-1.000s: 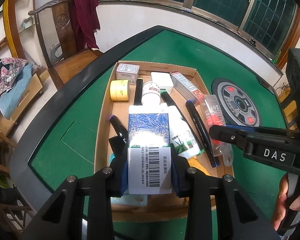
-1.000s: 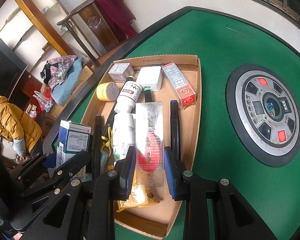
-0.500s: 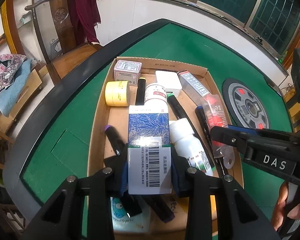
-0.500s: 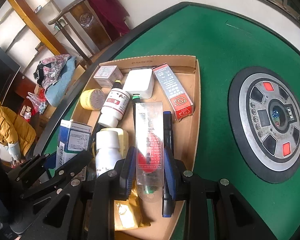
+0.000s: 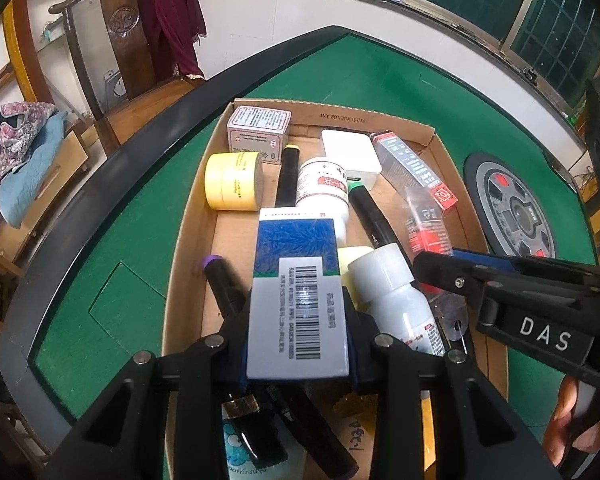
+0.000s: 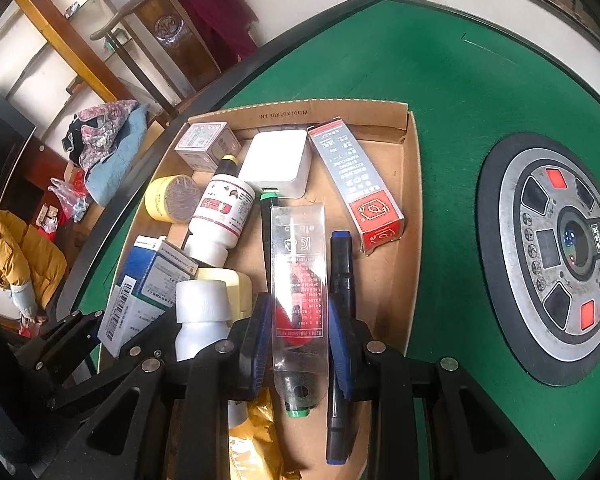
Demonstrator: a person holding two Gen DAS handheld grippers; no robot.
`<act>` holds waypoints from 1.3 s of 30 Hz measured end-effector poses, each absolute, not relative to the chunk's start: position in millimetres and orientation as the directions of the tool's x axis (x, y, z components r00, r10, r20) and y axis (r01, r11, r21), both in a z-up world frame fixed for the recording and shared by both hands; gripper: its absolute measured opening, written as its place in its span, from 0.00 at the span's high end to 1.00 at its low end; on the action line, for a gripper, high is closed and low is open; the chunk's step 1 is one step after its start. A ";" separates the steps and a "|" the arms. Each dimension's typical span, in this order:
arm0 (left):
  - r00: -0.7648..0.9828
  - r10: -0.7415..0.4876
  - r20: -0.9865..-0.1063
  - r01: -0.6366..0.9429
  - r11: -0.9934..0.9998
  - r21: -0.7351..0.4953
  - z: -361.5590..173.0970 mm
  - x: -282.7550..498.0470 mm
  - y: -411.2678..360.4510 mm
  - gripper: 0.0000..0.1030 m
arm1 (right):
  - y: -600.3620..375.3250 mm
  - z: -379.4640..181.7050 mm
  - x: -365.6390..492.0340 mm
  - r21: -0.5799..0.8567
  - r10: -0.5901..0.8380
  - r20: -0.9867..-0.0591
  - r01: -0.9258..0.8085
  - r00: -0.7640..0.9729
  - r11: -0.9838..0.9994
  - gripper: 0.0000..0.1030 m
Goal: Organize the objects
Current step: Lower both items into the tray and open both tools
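My left gripper [image 5: 298,344] is shut on a blue and white box with a barcode [image 5: 298,288], held over the near part of a shallow cardboard tray [image 5: 188,240]. My right gripper [image 6: 298,336] is shut on a clear plastic pack with a red item inside [image 6: 298,276], over the tray's right half [image 6: 414,184]. In the left wrist view the right gripper's black arm [image 5: 520,300] reaches in from the right. The blue box [image 6: 144,284] shows at the left of the right wrist view.
The tray holds a yellow tape roll [image 5: 232,180], a small pink box [image 5: 258,134], a white square box [image 5: 350,152], a grey and red carton [image 6: 354,180], two white bottles [image 5: 324,188] [image 6: 202,320] and several black markers [image 6: 340,280]. A round control panel [image 6: 556,256] sits in the green felt on the right.
Both grippers have come lower and nearer to the tray with their loads still held. The tray's contents look larger and sit further under the fingers than before.
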State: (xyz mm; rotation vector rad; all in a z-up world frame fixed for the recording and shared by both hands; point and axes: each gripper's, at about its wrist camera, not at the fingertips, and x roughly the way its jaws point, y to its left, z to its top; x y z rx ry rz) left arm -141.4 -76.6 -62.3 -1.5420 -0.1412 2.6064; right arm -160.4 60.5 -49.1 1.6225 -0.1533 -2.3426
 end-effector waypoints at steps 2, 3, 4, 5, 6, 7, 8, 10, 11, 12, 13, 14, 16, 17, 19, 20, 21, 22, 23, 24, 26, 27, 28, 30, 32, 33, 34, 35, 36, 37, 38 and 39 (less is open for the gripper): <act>-0.482 0.141 -0.865 -0.045 -0.990 -0.136 -62.9 -141.5 -76.7 0.68 | 60.8 -49.6 -160.8 0.248 -0.294 -0.898 0.175 -0.326 -0.953 0.70; -0.484 0.140 -0.864 -0.044 -0.990 -0.135 -63.0 -141.6 -76.8 0.68 | 60.4 -49.6 -160.9 0.245 -0.293 -0.899 0.180 -0.327 -0.953 0.70; -0.486 0.140 -0.863 -0.043 -0.990 -0.136 -63.0 -141.7 -76.8 0.68 | 60.2 -49.4 -161.2 0.240 -0.289 -0.899 0.183 -0.329 -0.953 0.70; -0.487 0.140 -0.862 -0.043 -0.990 -0.136 -62.9 -142.0 -76.7 0.68 | 60.3 -49.2 -161.0 0.237 -0.288 -0.899 0.185 -0.330 -0.954 0.69; -0.489 0.139 -0.861 -0.043 -0.990 -0.135 -63.0 -142.0 -76.6 0.68 | 60.4 -49.0 -160.6 0.239 -0.290 -0.899 0.187 -0.329 -0.953 0.68; -0.492 0.138 -0.860 -0.045 -0.990 -0.133 -62.9 -141.6 -76.2 0.68 | 59.5 -48.7 -160.4 0.239 -0.291 -0.899 0.190 -0.327 -0.952 0.68; -0.494 0.137 -0.859 -0.044 -0.990 -0.132 -62.8 -141.0 -76.3 0.68 | 59.3 -48.2 -159.8 0.235 -0.286 -0.901 0.189 -0.326 -0.953 0.68; -0.495 0.137 -0.858 -0.042 -0.990 -0.134 -62.9 -139.9 -77.1 0.67 | 62.2 -46.6 -157.8 0.228 -0.280 -0.903 0.189 -0.326 -0.955 0.68; -0.495 0.138 -0.858 -0.043 -0.990 -0.135 -62.8 -139.5 -77.1 0.66 | 63.8 -45.8 -156.7 0.227 -0.279 -0.904 0.189 -0.325 -0.955 0.68; -0.497 0.140 -0.856 -0.044 -0.990 -0.136 -62.3 -138.4 -76.8 0.66 | 65.4 -44.0 -155.5 0.229 -0.280 -0.903 0.188 -0.326 -0.955 0.68; -0.500 0.139 -0.855 -0.045 -0.990 -0.135 -61.8 -137.7 -76.5 0.64 | 66.6 -43.0 -155.1 0.230 -0.282 -0.902 0.188 -0.327 -0.955 0.68; -0.504 0.138 -0.853 -0.046 -0.990 -0.132 -61.0 -136.3 -76.2 0.62 | 67.9 -41.3 -153.5 0.230 -0.282 -0.901 0.190 -0.330 -0.955 0.68; -0.511 0.134 -0.849 -0.047 -0.991 -0.128 -59.3 -133.8 -75.3 0.59 | 70.1 -39.6 -149.1 0.227 -0.281 -0.899 0.192 -0.335 -0.955 0.68; -0.514 0.132 -0.848 -0.047 -0.991 -0.125 -58.5 -132.3 -74.6 0.57 | 70.1 -38.4 -147.2 0.227 -0.282 -0.898 0.193 -0.337 -0.955 0.68; -0.518 0.128 -0.846 -0.046 -0.992 -0.121 -57.4 -130.0 -74.1 0.56 | 71.4 -36.2 -144.1 0.229 -0.283 -0.896 0.192 -0.342 -0.954 0.68; -0.519 0.127 -0.846 -0.045 -0.992 -0.121 -57.0 -129.4 -73.7 0.55 | 70.7 -35.5 -143.4 0.230 -0.285 -0.895 0.192 -0.343 -0.954 0.68; -0.520 0.124 -0.845 -0.043 -0.992 -0.119 -56.3 -128.1 -73.4 0.54 | 71.5 -34.8 -142.1 0.231 -0.286 -0.894 0.190 -0.345 -0.954 0.68; -0.522 0.122 -0.844 -0.041 -0.992 -0.118 -55.7 -126.4 -73.3 0.53 | 72.1 -34.1 -140.6 0.232 -0.286 -0.894 0.189 -0.346 -0.954 0.68; -0.522 0.120 -0.844 -0.040 -0.992 -0.117 -55.4 -124.9 -72.9 0.52 | 71.5 -33.7 -139.4 0.233 -0.287 -0.893 0.189 -0.347 -0.954 0.68; -0.524 0.118 -0.844 -0.038 -0.993 -0.115 -54.9 -123.4 -72.7 0.52 | 71.9 -33.1 -137.7 0.232 -0.285 -0.893 0.188 -0.349 -0.954 0.68; -0.527 0.114 -0.842 -0.037 -0.993 -0.112 -53.8 -120.1 -72.3 0.50 | 71.9 -32.4 -134.7 0.230 -0.284 -0.892 0.187 -0.352 -0.955 0.68; -0.529 0.113 -0.841 -0.037 -0.993 -0.110 -53.2 -118.0 -72.0 0.49 | 72.6 -32.1 -133.1 0.231 -0.284 -0.892 0.186 -0.352 -0.955 0.68; -0.532 0.110 -0.840 -0.036 -0.994 -0.108 -52.3 -115.6 -71.7 0.48 | 73.5 -31.8 -131.6 0.232 -0.284 -0.892 0.183 -0.352 -0.955 0.68; -0.538 0.105 -0.836 -0.035 -0.994 -0.103 -50.8 -111.7 -70.4 0.46 | 74.0 -30.8 -128.0 0.236 -0.287 -0.891 0.180 -0.353 -0.955 0.67; -0.548 0.100 -0.831 -0.034 -0.995 -0.098 -48.4 -107.5 -69.8 0.44 | 73.8 -29.6 -124.9 0.234 -0.285 -0.890 0.180 -0.355 -0.955 0.66; -0.554 0.097 -0.827 -0.031 -0.995 -0.096 -47.1 -105.2 -70.3 0.43 | 74.0 -28.9 -123.2 0.232 -0.283 -0.890 0.181 -0.357 -0.956 0.64; -0.559 0.094 -0.824 -0.028 -0.995 -0.095 -45.6 -102.5 -70.4 0.41 | 74.7 -27.7 -121.7 0.231 -0.283 -0.890 0.180 -0.359 -0.956 0.62; -0.562 0.091 -0.822 -0.025 -0.995 -0.094 -44.4 -100.4 -71.1 0.38 | 74.5 -26.3 -120.3 0.230 -0.282 -0.888 0.180 -0.363 -0.956 0.61; -0.565 0.089 -0.820 -0.022 -0.995 -0.093 -43.3 -98.7 -71.7 0.37 | 75.4 -24.9 -118.2 0.227 -0.280 -0.887 0.181 -0.367 -0.957 0.58; -0.571 0.085 -0.816 -0.017 -0.996 -0.091 -41.5 -96.3 -72.3 0.35 | 76.5 -23.4 -117.0 0.226 -0.280 -0.885 0.182 -0.371 -0.957 0.53; -0.578 0.080 -0.812 -0.013 -0.996 -0.089 -39.6 -93.2 -72.8 0.32 | 77.3 -21.7 -114.3 0.225 -0.279 -0.883 0.182 -0.377 -0.957 0.50; -0.584 0.076 -0.809 -0.010 -0.996 -0.086 -37.6 -90.4 -73.2 0.30 | 78.2 -19.2 -111.7 0.219 -0.273 -0.881 0.180 -0.387 -0.959 0.44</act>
